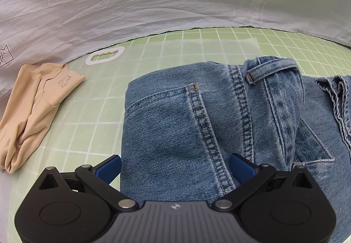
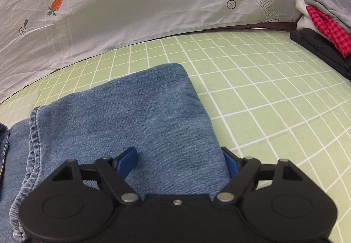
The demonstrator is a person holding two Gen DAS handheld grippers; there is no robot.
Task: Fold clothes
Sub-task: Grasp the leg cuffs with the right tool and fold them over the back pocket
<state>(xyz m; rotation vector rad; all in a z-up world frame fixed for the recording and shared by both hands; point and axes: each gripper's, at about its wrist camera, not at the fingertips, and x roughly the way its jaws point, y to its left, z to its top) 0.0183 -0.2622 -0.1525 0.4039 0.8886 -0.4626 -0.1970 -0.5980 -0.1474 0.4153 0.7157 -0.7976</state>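
Blue jeans (image 1: 175, 115) lie folded on the green gridded cloth (image 1: 87, 115); the left wrist view shows the waistband, a belt loop and a back pocket. My left gripper (image 1: 174, 166) stands wide over the fold's near left corner. One blue pad is at the denim's left edge and the other rests over the seam. In the right wrist view a folded leg of the jeans (image 2: 131, 111) lies flat. My right gripper (image 2: 177, 161) straddles its near end, with one pad on the denim and one at its right edge. The denim is not bunched between either pair of pads.
A beige garment (image 1: 33, 107) lies folded at the left, beside a clear plastic bag with a white handle (image 1: 105, 57). A white printed sheet (image 2: 131, 1) hangs along the back. A stack of grey, white and red checked clothes (image 2: 324, 17) sits on a black item (image 2: 318, 47) far right.
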